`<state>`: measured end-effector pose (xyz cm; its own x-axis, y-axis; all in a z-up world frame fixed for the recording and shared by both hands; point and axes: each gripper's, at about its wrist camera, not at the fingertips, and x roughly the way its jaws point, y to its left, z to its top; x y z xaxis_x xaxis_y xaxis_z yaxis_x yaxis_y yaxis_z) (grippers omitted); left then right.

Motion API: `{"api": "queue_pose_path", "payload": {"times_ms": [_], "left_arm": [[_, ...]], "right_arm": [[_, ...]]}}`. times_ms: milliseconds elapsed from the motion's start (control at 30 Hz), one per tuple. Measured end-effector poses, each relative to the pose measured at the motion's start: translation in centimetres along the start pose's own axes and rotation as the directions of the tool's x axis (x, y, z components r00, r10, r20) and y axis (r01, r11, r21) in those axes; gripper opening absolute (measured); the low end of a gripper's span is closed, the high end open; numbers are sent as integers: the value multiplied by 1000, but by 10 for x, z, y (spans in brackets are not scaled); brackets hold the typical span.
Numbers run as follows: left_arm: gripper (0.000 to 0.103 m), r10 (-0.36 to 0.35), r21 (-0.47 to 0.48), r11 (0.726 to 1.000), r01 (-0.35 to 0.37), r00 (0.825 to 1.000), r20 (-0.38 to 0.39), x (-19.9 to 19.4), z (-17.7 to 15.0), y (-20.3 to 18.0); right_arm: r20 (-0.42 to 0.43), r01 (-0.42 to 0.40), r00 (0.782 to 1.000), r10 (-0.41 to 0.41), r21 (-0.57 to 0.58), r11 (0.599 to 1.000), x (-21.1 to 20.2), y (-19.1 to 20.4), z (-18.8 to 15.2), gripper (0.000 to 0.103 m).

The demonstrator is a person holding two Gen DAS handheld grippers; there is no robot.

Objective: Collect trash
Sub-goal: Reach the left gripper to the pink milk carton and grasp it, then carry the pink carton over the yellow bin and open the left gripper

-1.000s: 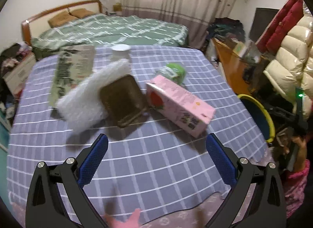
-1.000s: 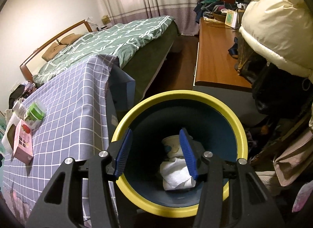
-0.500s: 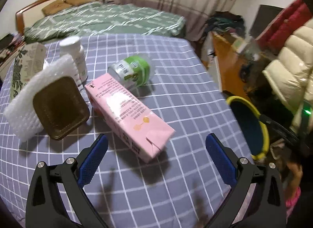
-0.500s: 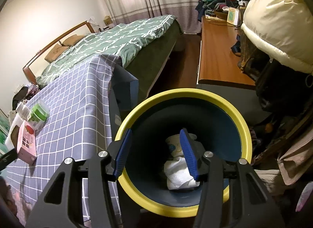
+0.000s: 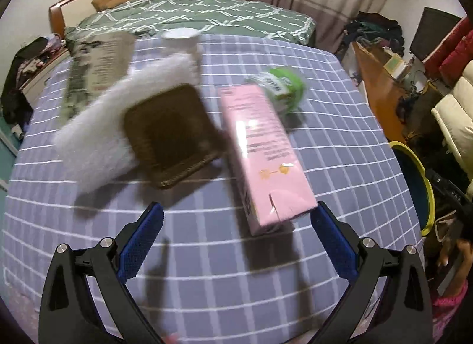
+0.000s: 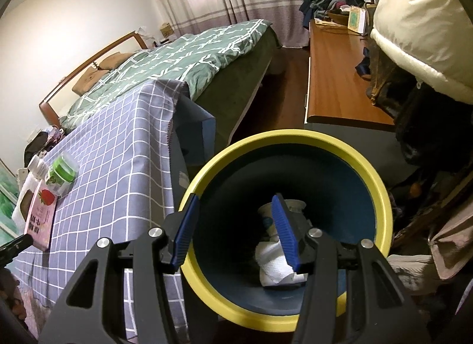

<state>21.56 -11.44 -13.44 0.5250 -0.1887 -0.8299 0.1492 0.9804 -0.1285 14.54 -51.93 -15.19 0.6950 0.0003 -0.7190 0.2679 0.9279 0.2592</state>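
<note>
The pink carton (image 5: 263,152) lies flat at frame centre on the checked cloth, its folded end toward the lower right, just beside the green-capped container (image 5: 279,87) lying on its side above it. Left of centre, the brown tray (image 5: 168,134) rests tilted against the white foam sheet (image 5: 97,137). The yellow-rimmed bin (image 6: 381,196), lower centre of the right wrist view, holds a paper cup (image 6: 266,217) and crumpled white paper (image 6: 272,267).

Both the left gripper (image 5: 236,230) and the right gripper (image 6: 233,227) have matte black angular arms with triangular cut-outs, 2 textured blue pads (image 5: 142,240) each, and round silver screws.
</note>
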Motion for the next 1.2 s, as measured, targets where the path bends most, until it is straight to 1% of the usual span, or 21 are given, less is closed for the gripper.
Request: {"api": "queue_pose_path", "payload": {"times_ms": [100, 167, 267, 333, 400, 500, 567, 600, 633, 700, 767, 800, 833, 900, 1033, 1200], "left_arm": [[98, -53, -25, 998, 53, 999, 1, -2, 2, 6], [98, -84, -18, 996, 84, 996, -4, 2, 4, -1], [97, -88, 14, 996, 88, 996, -4, 8, 6, -15], [84, -86, 19, 996, 87, 996, -16, 15, 10, -22], [81, -82, 9, 997, 82, 996, -18, 20, 15, -24], [78, -44, 13, 999, 44, 999, -4, 24, 22, -27], [72, -25, 22, 999, 25, 1000, 0, 28, 26, -30], [68, -17, 29, 999, 17, 1000, -1, 29, 27, -31], [60, -15, 39, 999, 16, 1000, -5, 30, 28, -31], [52, -11, 53, 999, 12, 1000, -12, 33, 28, -33], [48, -4, 68, 998, 5, 1000, -4, 32, 26, -33], [42, -5, 76, 997, 5, 1000, 0, 31, 25, -32], [38, -11, 80, 997, 11, 1000, 1, 30, 24, -32], [38, -15, 88, 996, 15, 1000, 3, 27, 21, -32], [38, -19, 134, 991, 16, 1000, 15, 14, 8, -39], [38, -60, 182, 982, 53, 998, 30, -12, -8, -52]], "right_arm": [[-3, -11, 1000, 11, -9, 1000, 3, 8, 1, 49], [-3, -19, 1000, 19, -15, 1000, 2, 13, 1, 49], [1, -25, 1000, 25, -35, 999, -2, 21, 1, 49], [3, -24, 1000, 24, -42, 999, -4, 24, 1, 49], [5, -23, 1000, 23, -44, 999, -5, 24, 2, 49], [4, -27, 1000, 27, -33, 999, -5, 21, 1, 49], [-3, -30, 1000, 30, -24, 999, -4, 17, 0, 49], [-6, -31, 1000, 31, -19, 999, -3, 15, 0, 49], [-8, -31, 999, 31, -15, 999, -2, 13, -1, 49], [-13, -31, 999, 31, -7, 999, -2, 10, -3, 49], [-14, -31, 999, 31, 0, 1000, -2, 5, -5, 49], [-13, -31, 999, 31, 2, 1000, -3, 4, -6, 49], [-13, -31, 999, 31, 7, 1000, -5, 2, -7, 50], [-7, -35, 999, 35, 14, 999, -10, -1, -9, 49], [1, -40, 999, 40, 23, 999, -19, -6, -13, 49], [9, -46, 999, 46, 32, 998, -30, -11, -19, 50]]}}
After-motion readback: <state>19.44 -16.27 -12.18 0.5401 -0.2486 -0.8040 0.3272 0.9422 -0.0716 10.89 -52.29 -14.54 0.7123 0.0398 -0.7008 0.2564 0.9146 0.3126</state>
